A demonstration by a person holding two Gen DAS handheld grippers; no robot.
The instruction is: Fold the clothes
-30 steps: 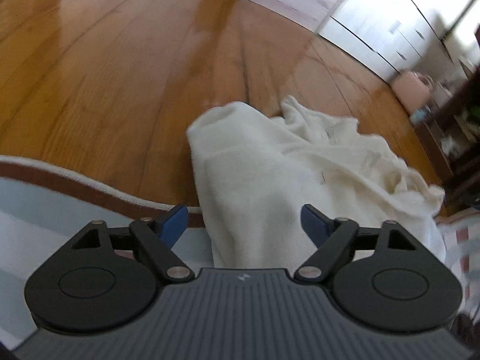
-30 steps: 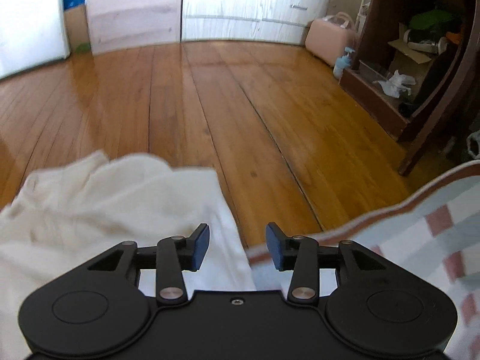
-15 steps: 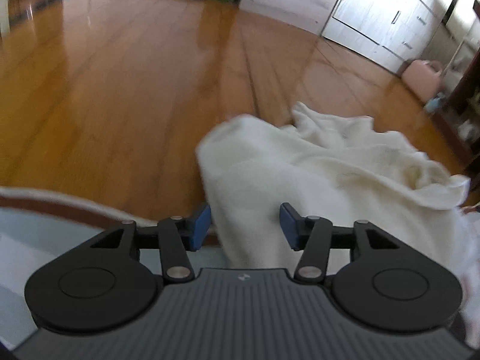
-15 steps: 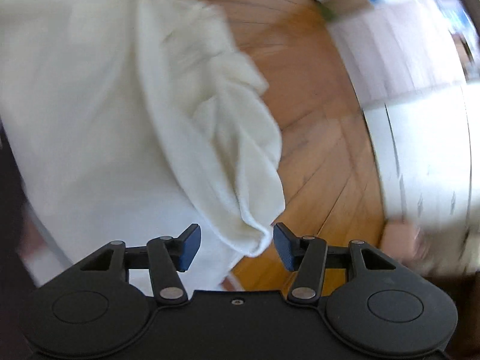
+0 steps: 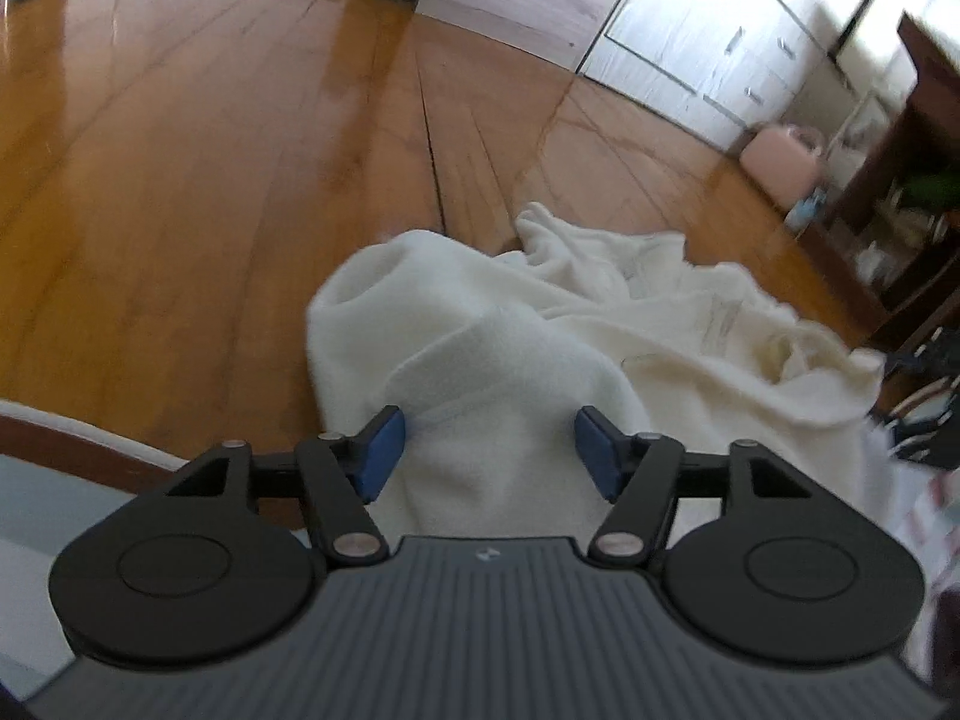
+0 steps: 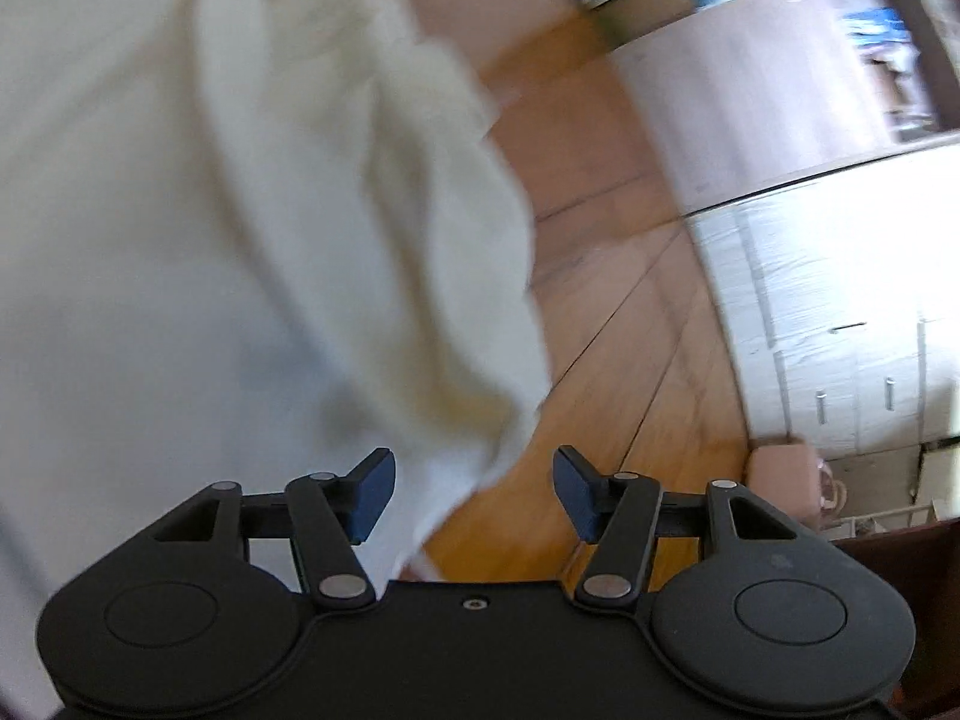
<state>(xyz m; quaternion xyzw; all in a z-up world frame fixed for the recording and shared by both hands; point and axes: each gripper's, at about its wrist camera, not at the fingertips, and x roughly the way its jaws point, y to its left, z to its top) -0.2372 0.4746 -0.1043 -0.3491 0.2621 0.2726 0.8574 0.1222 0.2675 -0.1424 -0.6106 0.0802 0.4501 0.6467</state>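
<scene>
A cream white garment (image 5: pixel 540 348) lies crumpled, partly on the wooden floor and partly over the rug edge. My left gripper (image 5: pixel 489 459) is open, its blue pads on either side of a raised fold of the garment, not pinching it. In the blurred, tilted right wrist view the same garment (image 6: pixel 240 228) fills the left side. My right gripper (image 6: pixel 474 492) is open over the garment's edge, holding nothing.
A rug with a brown and white border (image 5: pixel 72 438) lies at the lower left. White cabinets (image 5: pixel 690 42) line the far wall. A pink case (image 5: pixel 780 162) and a dark wooden shelf unit (image 5: pixel 912 192) stand at the right.
The left jaws narrowed, then opened wider around a garment fold. The right gripper swung and tilted over the garment's edge and its jaws opened somewhat.
</scene>
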